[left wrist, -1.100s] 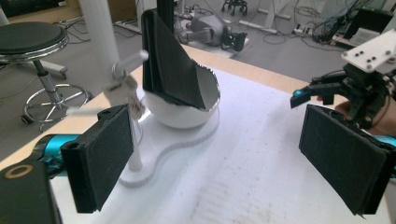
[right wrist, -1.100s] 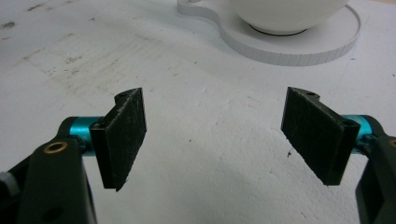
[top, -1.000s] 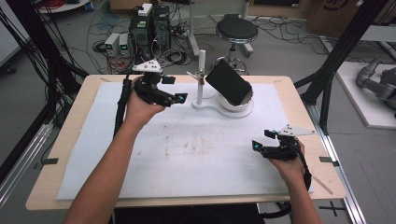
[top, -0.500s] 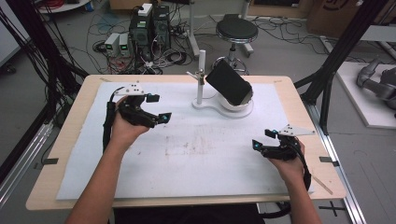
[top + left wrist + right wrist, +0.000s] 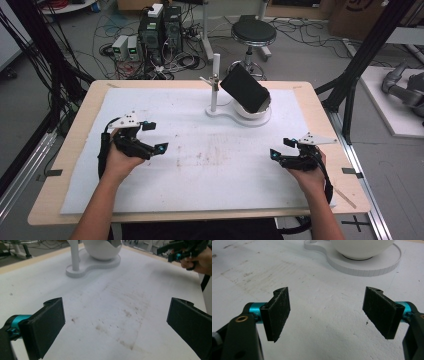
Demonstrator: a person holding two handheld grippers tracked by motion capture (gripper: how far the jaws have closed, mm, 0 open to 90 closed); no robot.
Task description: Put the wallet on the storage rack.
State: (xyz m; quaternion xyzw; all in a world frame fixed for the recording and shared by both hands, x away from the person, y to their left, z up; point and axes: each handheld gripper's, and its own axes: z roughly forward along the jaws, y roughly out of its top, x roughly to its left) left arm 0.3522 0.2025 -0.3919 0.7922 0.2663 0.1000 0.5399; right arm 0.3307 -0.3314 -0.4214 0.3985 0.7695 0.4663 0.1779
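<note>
My left gripper (image 5: 155, 136) hovers low over the left part of the white mat (image 5: 200, 170). It is open, its jaws have just been opening wider, and nothing lies between them (image 5: 116, 325). My right gripper (image 5: 281, 148) rests at the right of the mat, open and empty (image 5: 327, 312); it is also at the top right of the left gripper view (image 5: 185, 252). At the far middle stands a white stand (image 5: 225, 112) with an upright post (image 5: 215, 82) and a bowl (image 5: 362, 247). A black flat slab (image 5: 245, 89) leans tilted in that bowl.
The mat covers a wooden table (image 5: 70, 165) and carries brown smudges (image 5: 210, 155) at its middle. Beyond the far edge are a round stool (image 5: 253, 32), computer boxes (image 5: 160, 25) and cables on the floor. Black frame posts (image 5: 350, 85) rise at both sides.
My left hand has drawn back from beside the stand, toward the near left and down to the mat. The right hand has kept still.
</note>
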